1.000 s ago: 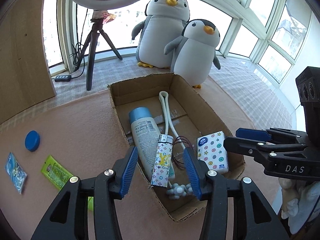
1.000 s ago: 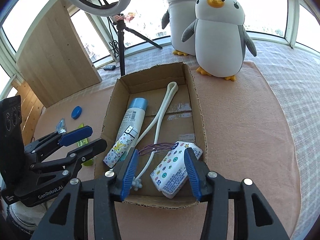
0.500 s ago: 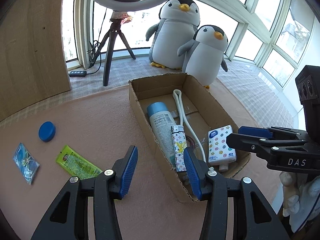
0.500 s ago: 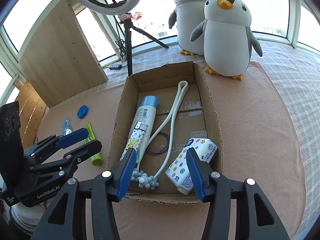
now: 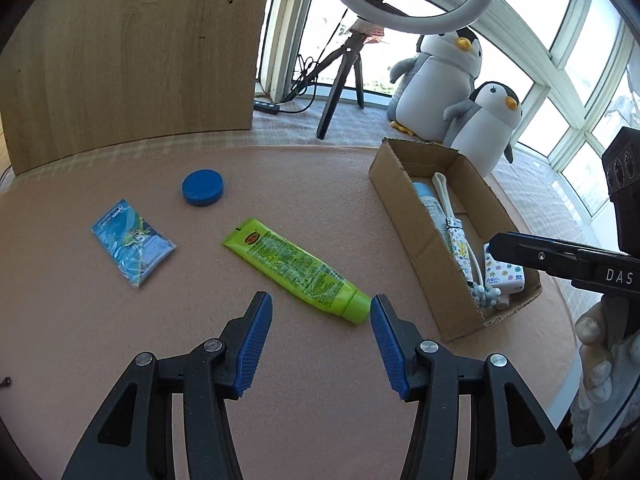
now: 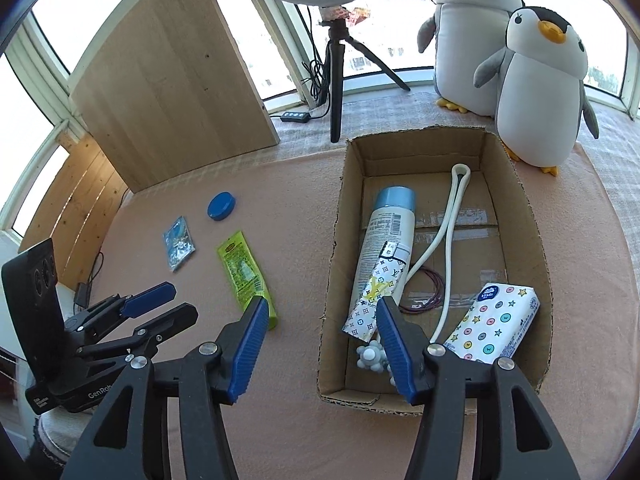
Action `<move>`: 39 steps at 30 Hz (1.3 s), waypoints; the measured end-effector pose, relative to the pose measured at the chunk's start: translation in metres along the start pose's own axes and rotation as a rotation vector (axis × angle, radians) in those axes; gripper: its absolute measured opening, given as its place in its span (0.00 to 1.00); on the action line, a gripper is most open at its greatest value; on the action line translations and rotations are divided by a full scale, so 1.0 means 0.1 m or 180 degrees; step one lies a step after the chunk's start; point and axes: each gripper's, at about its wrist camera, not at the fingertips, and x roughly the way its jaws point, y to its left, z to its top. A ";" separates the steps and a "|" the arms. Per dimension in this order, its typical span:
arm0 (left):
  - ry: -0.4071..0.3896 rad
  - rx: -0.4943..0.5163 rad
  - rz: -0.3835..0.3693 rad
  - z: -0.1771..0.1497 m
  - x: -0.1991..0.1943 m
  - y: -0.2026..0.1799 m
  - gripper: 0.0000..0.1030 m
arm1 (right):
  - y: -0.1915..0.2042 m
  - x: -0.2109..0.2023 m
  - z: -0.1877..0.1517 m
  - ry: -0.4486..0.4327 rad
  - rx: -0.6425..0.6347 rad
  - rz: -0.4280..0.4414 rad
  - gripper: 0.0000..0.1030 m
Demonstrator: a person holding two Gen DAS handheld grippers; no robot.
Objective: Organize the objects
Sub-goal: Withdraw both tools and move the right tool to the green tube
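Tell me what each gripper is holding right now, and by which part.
Nothing is held. The left gripper is open above the green tube; the right gripper is open and empty.

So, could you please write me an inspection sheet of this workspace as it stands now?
Surface: pinkish felt mat, checked cloth beyond.
Job's things: cardboard box holds spray can, patterned lighter, white strap, tissue pack, hair ties. Outside on the mat: green tube, blue lid, blue sachet.
Clutter: nothing seen.
Grippers: left gripper open, empty, just short of the tube's cap, jaws just opening; right gripper open, empty, over the box's near left wall, jaws just opening.
Cables: lamp lead with inline switch by the tripod.
Surroundings: wooden board, two plush penguins, windows.
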 end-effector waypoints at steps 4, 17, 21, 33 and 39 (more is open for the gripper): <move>-0.0012 -0.0153 0.0075 -0.14 -0.15 0.28 0.53 | 0.26 0.13 0.04 0.0077 -0.0149 0.0094 0.51; -0.0008 -0.0413 0.0184 -0.43 -0.41 0.86 0.53 | 0.92 0.92 0.19 0.0561 -0.0272 0.0288 0.51; -0.0013 -0.0474 0.0200 -0.47 -0.45 0.97 0.53 | 0.98 1.19 0.21 0.0680 -0.0230 0.0169 0.51; 0.0010 -0.0525 0.0181 -0.49 -0.44 1.10 0.53 | 0.88 1.59 0.19 0.0850 -0.0113 -0.0206 0.50; 0.0037 -0.0545 0.0148 -0.49 -0.39 1.11 0.53 | 0.91 1.59 0.07 0.0967 -0.0049 -0.0008 0.41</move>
